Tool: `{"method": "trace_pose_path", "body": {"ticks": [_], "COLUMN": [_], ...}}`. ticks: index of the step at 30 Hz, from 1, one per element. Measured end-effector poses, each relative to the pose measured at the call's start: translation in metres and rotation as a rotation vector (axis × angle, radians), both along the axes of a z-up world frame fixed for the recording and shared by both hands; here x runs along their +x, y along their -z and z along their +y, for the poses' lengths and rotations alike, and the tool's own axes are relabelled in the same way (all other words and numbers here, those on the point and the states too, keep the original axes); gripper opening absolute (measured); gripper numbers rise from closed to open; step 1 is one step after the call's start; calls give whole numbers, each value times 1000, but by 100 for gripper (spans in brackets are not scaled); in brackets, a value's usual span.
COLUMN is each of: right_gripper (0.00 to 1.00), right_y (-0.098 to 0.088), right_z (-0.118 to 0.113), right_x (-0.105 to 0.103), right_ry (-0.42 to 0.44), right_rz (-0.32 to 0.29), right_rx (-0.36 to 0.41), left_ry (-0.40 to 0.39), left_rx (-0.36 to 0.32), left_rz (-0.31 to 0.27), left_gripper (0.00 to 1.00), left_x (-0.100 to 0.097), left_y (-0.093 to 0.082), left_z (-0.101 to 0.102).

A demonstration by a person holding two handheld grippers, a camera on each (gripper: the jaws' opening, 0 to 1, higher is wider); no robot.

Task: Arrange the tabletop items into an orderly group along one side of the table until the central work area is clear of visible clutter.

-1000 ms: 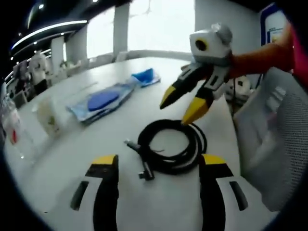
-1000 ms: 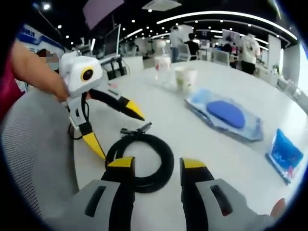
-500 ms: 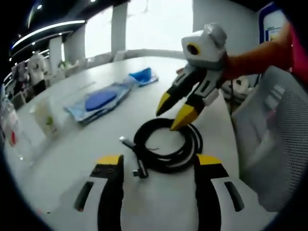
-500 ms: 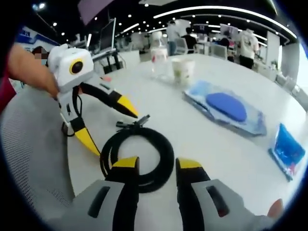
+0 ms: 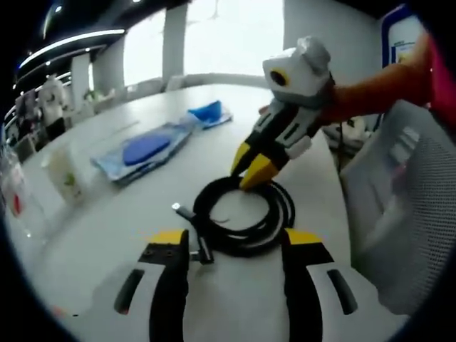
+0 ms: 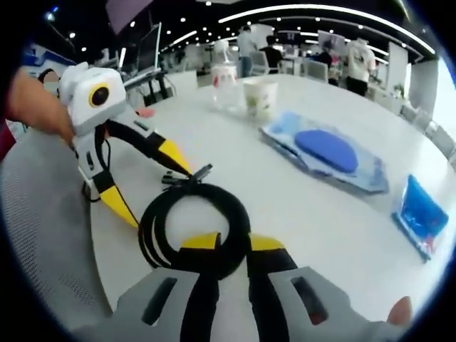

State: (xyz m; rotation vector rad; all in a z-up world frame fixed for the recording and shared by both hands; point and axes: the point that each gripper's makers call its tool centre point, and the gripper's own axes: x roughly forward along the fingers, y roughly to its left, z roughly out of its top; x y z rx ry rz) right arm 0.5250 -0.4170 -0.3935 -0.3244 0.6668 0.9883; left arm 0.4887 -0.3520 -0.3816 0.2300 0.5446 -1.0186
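A coiled black cable [image 5: 242, 214] lies on the white table [image 5: 100, 221] near its edge, its plug ends [image 5: 187, 214] sticking out to one side. In the left gripper view my left gripper [image 5: 235, 239] stands open, its yellow-tipped jaws on either side of the coil's near part. My right gripper [image 5: 253, 165] comes in from the right, shut on the coil's far rim. In the right gripper view the right gripper [image 6: 234, 244] pinches the cable [image 6: 192, 228]. The left gripper [image 6: 149, 185] spreads wide across the coil's other side.
A blue pouch [image 6: 331, 149] and a small blue packet [image 6: 420, 214] lie farther along the table [image 6: 320, 214]. A paper cup [image 6: 260, 96] and a clear bottle [image 6: 223, 84] stand beyond. A grey mesh chair [image 5: 406, 206] is at the table's edge. People stand in the background.
My right gripper has closed from open onto the cable's rim. The left gripper has moved closer over the coil and stays open.
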Motion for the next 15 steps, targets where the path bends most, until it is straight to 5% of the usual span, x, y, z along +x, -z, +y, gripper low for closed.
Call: {"method": "trace_pose_path", "body": {"ticks": [9,15], "right_gripper": [15,15], "right_y": [0,0], "right_z": [0,-1], "right_x": [1,1], "right_ry": [5,5], "right_rz": [-1,-1], "right_rx": [0,-2], "left_ry": [6,-35], "left_rx": [12,11], "left_rz": [-16,-31], "left_gripper": [36,40], "left_x": [3,13], "left_y": [-5,-9], "left_z": [7,18]}}
